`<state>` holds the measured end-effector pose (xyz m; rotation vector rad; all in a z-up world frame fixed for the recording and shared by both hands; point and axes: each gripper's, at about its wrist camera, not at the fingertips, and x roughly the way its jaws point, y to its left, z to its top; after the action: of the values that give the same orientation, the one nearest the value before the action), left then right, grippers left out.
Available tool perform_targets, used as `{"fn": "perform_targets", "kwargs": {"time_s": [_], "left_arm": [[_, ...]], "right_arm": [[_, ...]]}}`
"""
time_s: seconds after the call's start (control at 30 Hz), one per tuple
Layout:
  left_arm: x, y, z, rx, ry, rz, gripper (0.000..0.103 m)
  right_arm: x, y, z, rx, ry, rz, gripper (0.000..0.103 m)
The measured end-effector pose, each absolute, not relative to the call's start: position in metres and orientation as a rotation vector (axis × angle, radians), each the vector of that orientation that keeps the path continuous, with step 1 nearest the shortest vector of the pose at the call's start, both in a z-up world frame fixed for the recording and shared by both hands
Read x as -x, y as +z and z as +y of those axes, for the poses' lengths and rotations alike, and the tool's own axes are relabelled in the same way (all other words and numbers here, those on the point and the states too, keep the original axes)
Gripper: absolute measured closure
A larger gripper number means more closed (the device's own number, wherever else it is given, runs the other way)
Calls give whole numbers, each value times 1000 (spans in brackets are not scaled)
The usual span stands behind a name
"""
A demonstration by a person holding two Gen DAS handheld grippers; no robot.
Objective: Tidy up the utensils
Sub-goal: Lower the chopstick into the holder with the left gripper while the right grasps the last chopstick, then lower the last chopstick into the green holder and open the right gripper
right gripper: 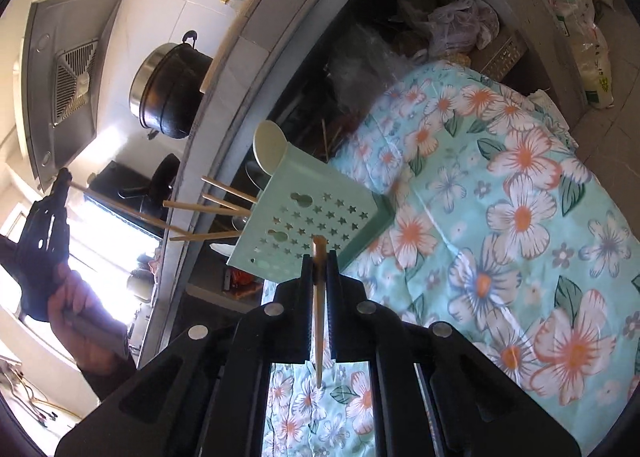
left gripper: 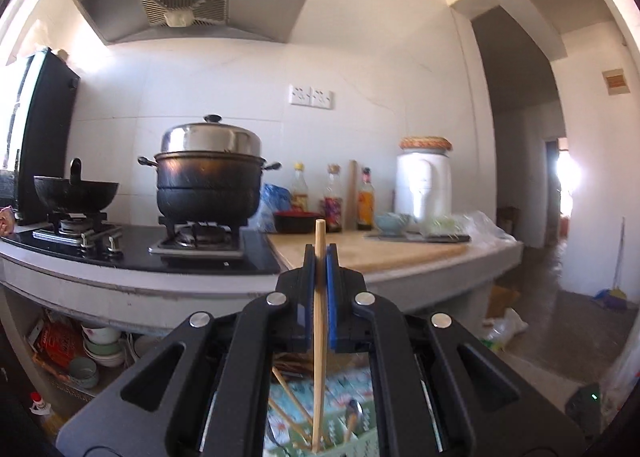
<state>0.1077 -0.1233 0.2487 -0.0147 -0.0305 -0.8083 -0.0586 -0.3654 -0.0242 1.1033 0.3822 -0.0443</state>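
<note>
Floral cloth [right gripper: 500,217], holder [right gripper: 312,225] (chopsticks [right gripper: 208,209] inside)

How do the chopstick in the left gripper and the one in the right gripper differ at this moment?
The left gripper holds its chopstick so that a long end rises above the pads; the right gripper pinches its chopstick close to the top, with only a short tip showing. The left chopstick's lower end reaches down among the utensils in the green holder; the right chopstick hangs free above the floral cloth. Both are plain wood, each clamped between shut jaws.
</note>
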Motion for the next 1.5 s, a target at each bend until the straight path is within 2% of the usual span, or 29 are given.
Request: {"fn": "perform_targets", "kwargs": {"time_s": [0.37,0.6,0.73,0.87,0.97,1.07,1.37,1.5], "left_arm": [[-170,209,-162,111,-782,77,99],[-190,165,-163,158,-806,224,98],[-183,155,-152,159,-802,230,78],[-173,158,-135,158,-781,193,63],[-163,164,-117,169,-764,169,56],[-151,166,-96,175,-748,166,43],[-123,138,-50,109,-742,261,21],[-110,113,-40,57,-736,314,17]], "right_arm": [[61,-20,-371,-1095,-32,362,97],[66,-11,-372,-1065,-34,350,97],[72,13,-368,-991,-46,319,97],[79,45,-363,-894,-59,270,97],[83,82,-359,-801,-59,206,97],[84,119,-351,-697,-68,140,97],[50,194,-334,-438,-130,38,97],[24,205,-327,-360,-172,47,97]]}}
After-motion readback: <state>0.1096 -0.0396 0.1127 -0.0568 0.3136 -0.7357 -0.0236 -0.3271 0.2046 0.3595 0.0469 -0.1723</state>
